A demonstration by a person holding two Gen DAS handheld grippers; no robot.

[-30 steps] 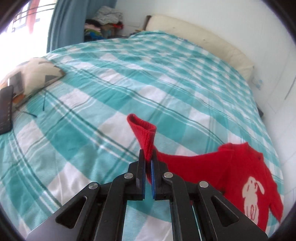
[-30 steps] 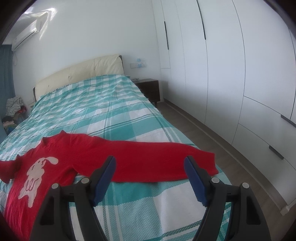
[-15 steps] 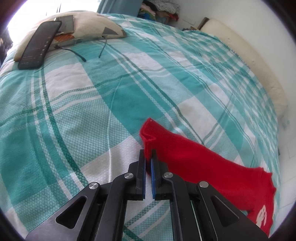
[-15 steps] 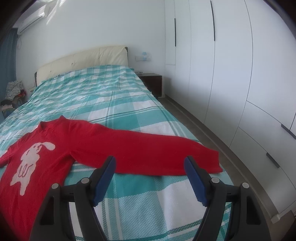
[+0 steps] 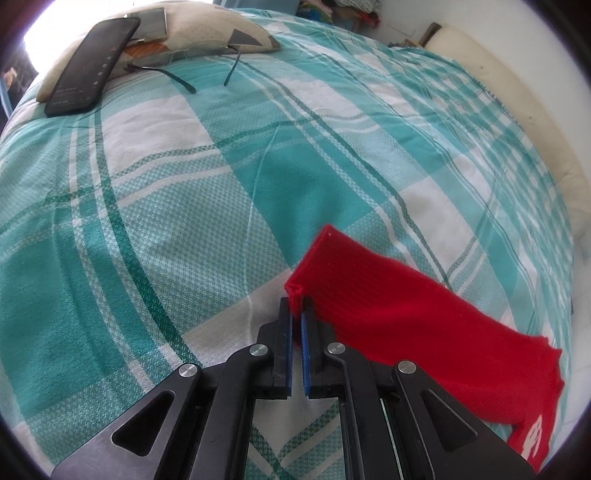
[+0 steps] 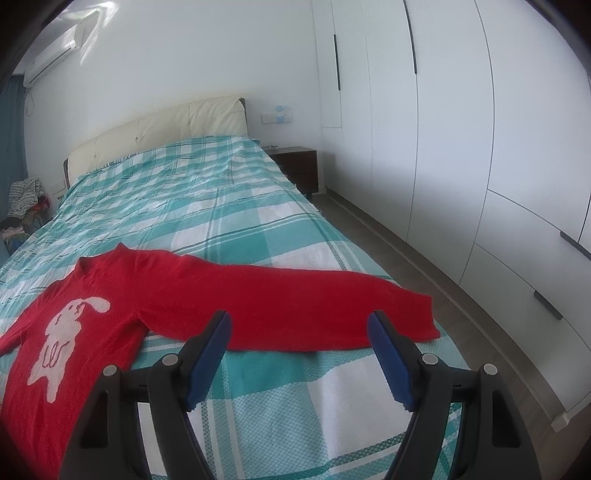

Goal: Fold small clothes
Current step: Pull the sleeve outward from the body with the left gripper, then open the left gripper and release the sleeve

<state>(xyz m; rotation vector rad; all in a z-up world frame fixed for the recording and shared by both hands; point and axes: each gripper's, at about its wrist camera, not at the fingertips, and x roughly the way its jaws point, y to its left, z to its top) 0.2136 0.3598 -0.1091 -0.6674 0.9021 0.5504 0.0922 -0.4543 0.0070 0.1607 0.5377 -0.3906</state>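
Observation:
A small red sweater (image 6: 122, 295) with a white rabbit on its front lies flat on the teal checked bedspread (image 6: 207, 206). In the left wrist view its left sleeve (image 5: 399, 317) stretches out over the bed, and my left gripper (image 5: 296, 306) is shut on the corner of the cuff, low over the cover. In the right wrist view the other sleeve (image 6: 314, 299) reaches to the bed's right edge. My right gripper (image 6: 299, 325) hovers open just before that sleeve, with nothing between its blue pads.
A patterned pillow (image 5: 207, 33) at the far left carries a dark phone (image 5: 92, 62), and a pair of glasses (image 5: 207, 70) rests against it. White wardrobes (image 6: 480, 129) and a strip of floor (image 6: 461, 314) run along the bed's right side. A nightstand (image 6: 299, 166) stands by the headboard (image 6: 159, 129).
My left gripper came down with the cuff and laid the raised sleeve flat on the bedspread. The right gripper stayed open and barely moved.

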